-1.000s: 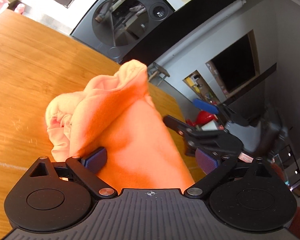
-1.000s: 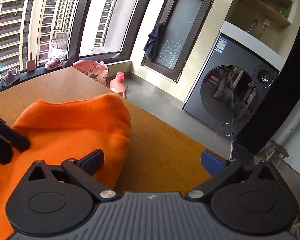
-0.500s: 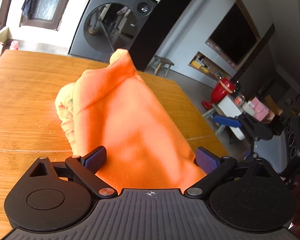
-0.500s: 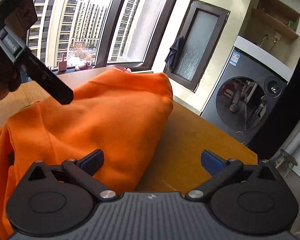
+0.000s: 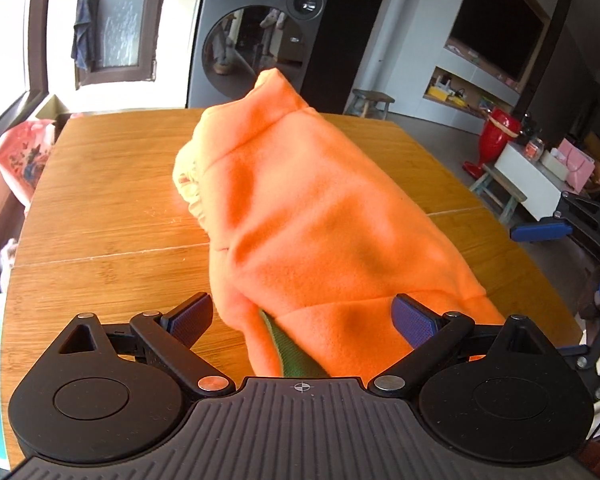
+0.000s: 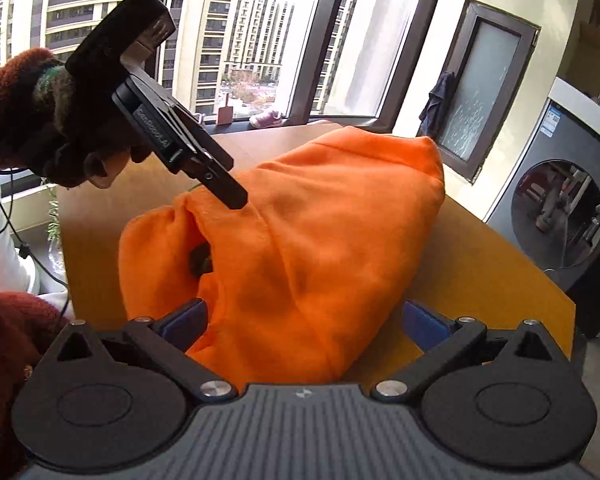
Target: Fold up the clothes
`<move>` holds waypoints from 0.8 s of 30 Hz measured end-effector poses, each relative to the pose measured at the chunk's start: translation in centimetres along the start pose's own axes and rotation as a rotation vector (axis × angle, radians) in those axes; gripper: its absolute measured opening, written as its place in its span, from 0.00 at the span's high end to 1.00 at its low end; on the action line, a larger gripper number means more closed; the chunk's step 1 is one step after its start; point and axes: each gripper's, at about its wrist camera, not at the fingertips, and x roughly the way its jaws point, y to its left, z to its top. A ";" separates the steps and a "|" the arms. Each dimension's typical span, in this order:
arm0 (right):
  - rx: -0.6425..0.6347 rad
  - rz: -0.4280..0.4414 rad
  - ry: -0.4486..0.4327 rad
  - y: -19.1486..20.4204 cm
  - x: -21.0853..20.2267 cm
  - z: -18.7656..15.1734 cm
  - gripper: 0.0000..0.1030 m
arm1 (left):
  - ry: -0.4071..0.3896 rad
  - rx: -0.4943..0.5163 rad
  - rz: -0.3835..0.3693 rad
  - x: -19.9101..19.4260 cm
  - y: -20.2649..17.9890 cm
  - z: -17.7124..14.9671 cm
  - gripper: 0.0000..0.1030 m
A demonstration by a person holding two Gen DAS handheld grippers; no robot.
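An orange fleece garment [image 5: 320,216] lies bunched in a long heap on the wooden table [image 5: 100,208], with a green strip showing at its near hem. My left gripper [image 5: 300,316] is open, and the garment's near edge sits between its blue pads [image 5: 188,316] without being pinched. In the right wrist view the same garment [image 6: 332,220] fills the gap of my open right gripper [image 6: 304,320]. The left gripper [image 6: 220,184], held by a dark-gloved hand [image 6: 60,148], points down onto the cloth's top fold. At the right edge of the left wrist view, the right gripper [image 5: 572,260] hovers off the table's corner.
A grey washing machine [image 5: 256,40] and a small stool [image 5: 372,100] stand behind the table's far edge. A pink printed bag [image 5: 24,160] sits off the left side. A red vase [image 5: 496,140] and a low white bench [image 5: 540,176] are to the right. Windows [image 6: 260,40] run along one side.
The garment has settled lower onto the table. My right gripper has moved in, so the cloth now lies between its fingers. The left gripper has swung round toward the garment's hem end.
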 end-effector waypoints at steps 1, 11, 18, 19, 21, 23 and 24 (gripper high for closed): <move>0.014 0.043 0.002 0.5 -0.3 -0.2 0.00 | -0.009 0.025 0.009 -0.4 -0.5 -0.3 0.02; -0.060 0.073 0.065 5.4 2.5 -1.5 0.10 | -0.130 0.390 -0.055 -4.7 -6.3 -2.7 0.00; 0.411 0.183 0.085 -2.0 3.4 -1.4 0.39 | -0.089 0.497 -0.062 -4.5 -7.8 -4.8 0.00; 0.467 0.197 0.087 -3.0 3.4 -1.8 0.41 | -0.078 0.522 -0.068 -4.3 -8.0 -5.1 0.00; 0.550 0.227 0.082 -4.2 3.5 -2.3 0.41 | -0.065 0.578 -0.071 -3.9 -8.3 -5.8 0.00; 0.596 0.247 0.077 -4.7 3.6 -2.6 0.41 | -0.056 0.642 -0.050 -3.2 -8.7 -6.2 0.00; 0.609 0.253 0.077 -4.8 3.6 -2.6 0.41 | -0.051 0.679 -0.031 -2.8 -8.9 -6.4 0.00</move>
